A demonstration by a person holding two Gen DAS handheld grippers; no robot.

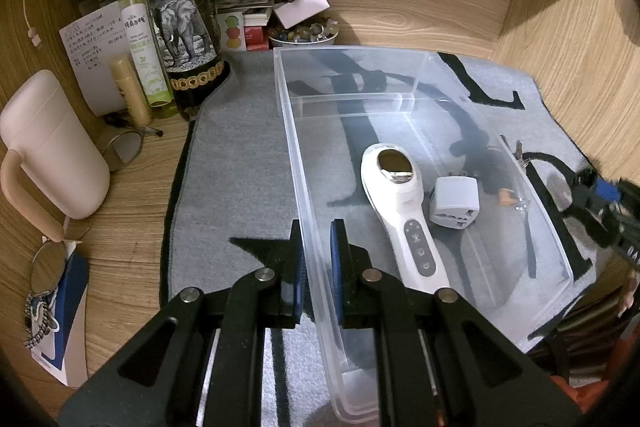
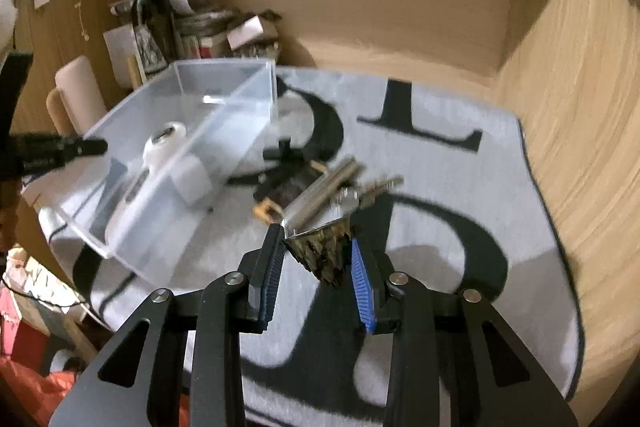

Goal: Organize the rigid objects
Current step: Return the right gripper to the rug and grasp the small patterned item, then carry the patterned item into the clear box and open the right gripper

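Observation:
A clear plastic box [image 1: 292, 147] lies on a grey mat [image 1: 232, 163]. In it lie a white handheld device [image 1: 400, 195] and a white plug adapter [image 1: 454, 203]. My left gripper [image 1: 318, 263] is shut on the box's near left wall. In the right wrist view my right gripper [image 2: 315, 239] is shut on a dark triangular key fob [image 2: 322, 263], held just above the mat. Its keys [image 2: 372, 191] trail behind, blurred. Past them on the mat lie a metal bar [image 2: 328, 183] and black clips [image 2: 280, 163] beside the box [image 2: 224, 95].
A wine bottle [image 1: 180, 7], a green spray bottle [image 1: 140, 39], a pale mug [image 1: 52, 147] and a bowl of beads [image 1: 304, 33] crowd the back left. Wooden walls [image 2: 580, 147] close in the back and the right. Glasses [image 1: 48, 267] lie on a blue-and-white box at the near left.

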